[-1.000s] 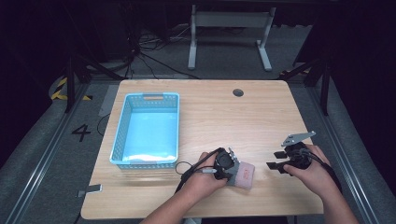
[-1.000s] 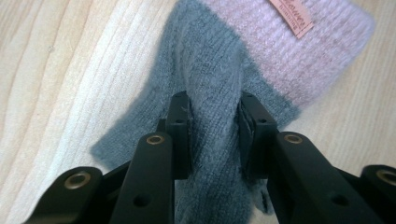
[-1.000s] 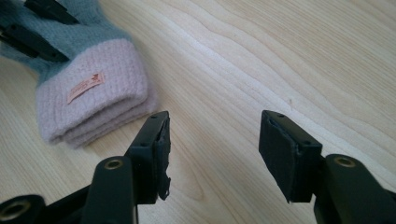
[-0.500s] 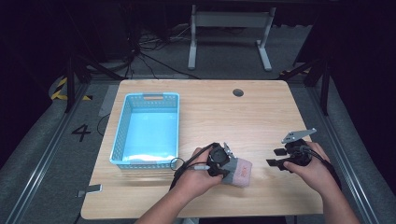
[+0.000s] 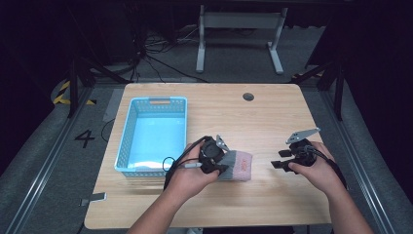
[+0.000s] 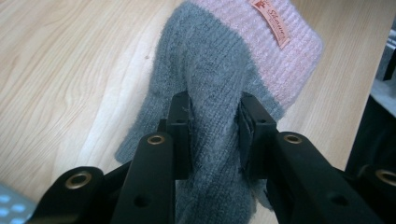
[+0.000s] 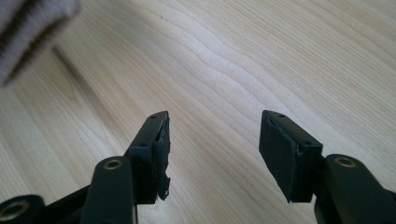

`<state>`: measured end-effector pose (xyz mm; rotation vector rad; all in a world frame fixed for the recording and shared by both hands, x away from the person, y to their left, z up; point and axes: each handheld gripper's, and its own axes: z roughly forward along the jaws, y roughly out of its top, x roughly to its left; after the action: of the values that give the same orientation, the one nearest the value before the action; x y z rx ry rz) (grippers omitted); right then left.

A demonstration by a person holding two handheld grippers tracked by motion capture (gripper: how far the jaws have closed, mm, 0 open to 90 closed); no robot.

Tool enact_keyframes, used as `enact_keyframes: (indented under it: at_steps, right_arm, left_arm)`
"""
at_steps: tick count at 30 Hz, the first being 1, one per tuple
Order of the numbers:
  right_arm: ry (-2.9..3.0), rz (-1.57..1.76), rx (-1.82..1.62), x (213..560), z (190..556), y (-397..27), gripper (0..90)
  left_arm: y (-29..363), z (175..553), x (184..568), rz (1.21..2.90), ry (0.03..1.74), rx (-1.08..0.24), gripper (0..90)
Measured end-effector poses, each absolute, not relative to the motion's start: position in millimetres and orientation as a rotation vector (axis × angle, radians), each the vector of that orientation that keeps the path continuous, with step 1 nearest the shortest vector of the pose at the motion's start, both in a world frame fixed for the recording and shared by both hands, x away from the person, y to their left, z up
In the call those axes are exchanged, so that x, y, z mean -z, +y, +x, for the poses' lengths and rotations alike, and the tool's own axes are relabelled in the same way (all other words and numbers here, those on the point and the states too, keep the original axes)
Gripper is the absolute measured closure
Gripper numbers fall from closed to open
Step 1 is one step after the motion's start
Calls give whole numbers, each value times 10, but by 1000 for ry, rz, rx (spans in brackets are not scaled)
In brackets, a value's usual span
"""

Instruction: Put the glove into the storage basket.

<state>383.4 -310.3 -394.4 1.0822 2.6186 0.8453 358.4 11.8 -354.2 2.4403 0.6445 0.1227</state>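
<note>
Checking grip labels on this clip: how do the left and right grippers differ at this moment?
The left gripper is shut on the grey and pink knitted sock; the right gripper is open with nothing between its pads. The left one sits near the blue basket, the right one near the table's right edge. Both have black jaws and are hand-held.
</note>
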Motion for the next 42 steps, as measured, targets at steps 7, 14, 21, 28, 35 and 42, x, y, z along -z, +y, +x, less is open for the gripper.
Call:
enact_keyframes:
  at_steps: [7,14,21,28,35,42]
  right_arm:
    - [2636,1080,-837,3997,3888,-3070,465]
    - [2643,1090,-822,4055,3880,-3098,467]
    - [2624,1121,-810,4068,3855,-3154,459]
    - [2629,1126,-806,4091,3870,-3154,458]
    - [2643,1121,-801,4113,3891,-3127,457]
    - [2629,1127,-810,4120,3879,-3135,445]
  left_arm:
    - [313,3605,3439,2414,667,-136,702]
    - [511,3654,3321,2389,694,-161,701]
    - [702,3736,3212,2364,738,-215,700]
    - [966,3814,3071,2344,787,-272,699]
    - [1232,3897,3001,2331,839,-289,699]
    - [1496,4085,2991,2335,897,-309,698]
